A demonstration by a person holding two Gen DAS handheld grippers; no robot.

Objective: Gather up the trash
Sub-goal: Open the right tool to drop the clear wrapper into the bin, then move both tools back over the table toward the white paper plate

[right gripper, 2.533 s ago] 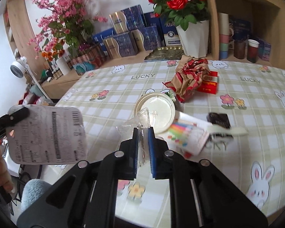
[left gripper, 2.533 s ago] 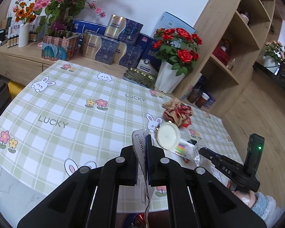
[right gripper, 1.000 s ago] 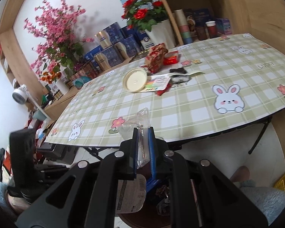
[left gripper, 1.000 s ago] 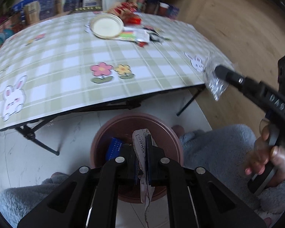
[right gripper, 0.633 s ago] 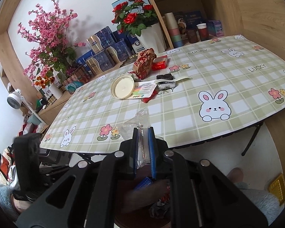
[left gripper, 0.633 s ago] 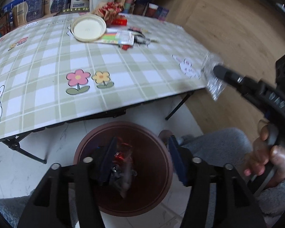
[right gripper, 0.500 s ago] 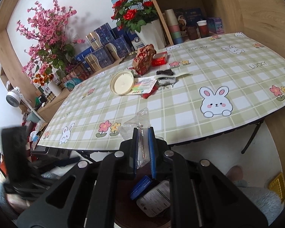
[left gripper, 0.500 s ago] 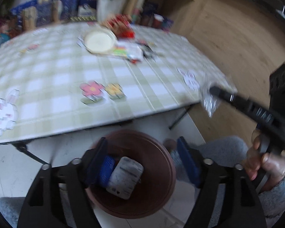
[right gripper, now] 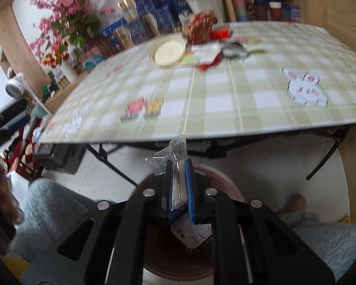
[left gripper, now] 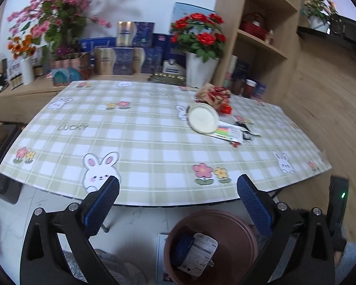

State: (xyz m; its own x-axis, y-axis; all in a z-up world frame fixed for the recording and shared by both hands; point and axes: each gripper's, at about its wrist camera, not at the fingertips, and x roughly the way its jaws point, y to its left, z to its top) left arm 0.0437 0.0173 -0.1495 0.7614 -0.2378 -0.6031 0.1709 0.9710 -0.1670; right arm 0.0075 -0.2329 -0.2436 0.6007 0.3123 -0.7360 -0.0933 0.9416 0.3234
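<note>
A brown round bin (left gripper: 211, 244) stands on the floor under the table's near edge. In it lie a white printed wrapper (left gripper: 199, 253) and a blue pack (left gripper: 181, 249). My left gripper (left gripper: 178, 190) is open and empty, above and in front of the bin. My right gripper (right gripper: 179, 180) is shut on a clear plastic wrapper (right gripper: 175, 152), held right over the bin (right gripper: 225, 180). On the green checked table (left gripper: 135, 142) lie a white round lid (left gripper: 203, 121), a colourful wrapper (left gripper: 227, 134), a small black item (left gripper: 245, 131) and a crumpled brown and red paper (left gripper: 213, 96).
A red packet (left gripper: 225, 109) lies beside the crumpled paper. Flower vases (left gripper: 201, 71) and blue boxes (left gripper: 130, 57) stand on a low counter behind the table. Wooden shelves (left gripper: 261, 35) rise at the right. The person's grey-sleeved legs (right gripper: 320, 235) flank the bin. Folding table legs (right gripper: 327, 159) stand near it.
My left gripper opened and dropped the white printed wrapper into the bin, then lifted towards the table. My right gripper came down over the bin, still holding the clear wrapper.
</note>
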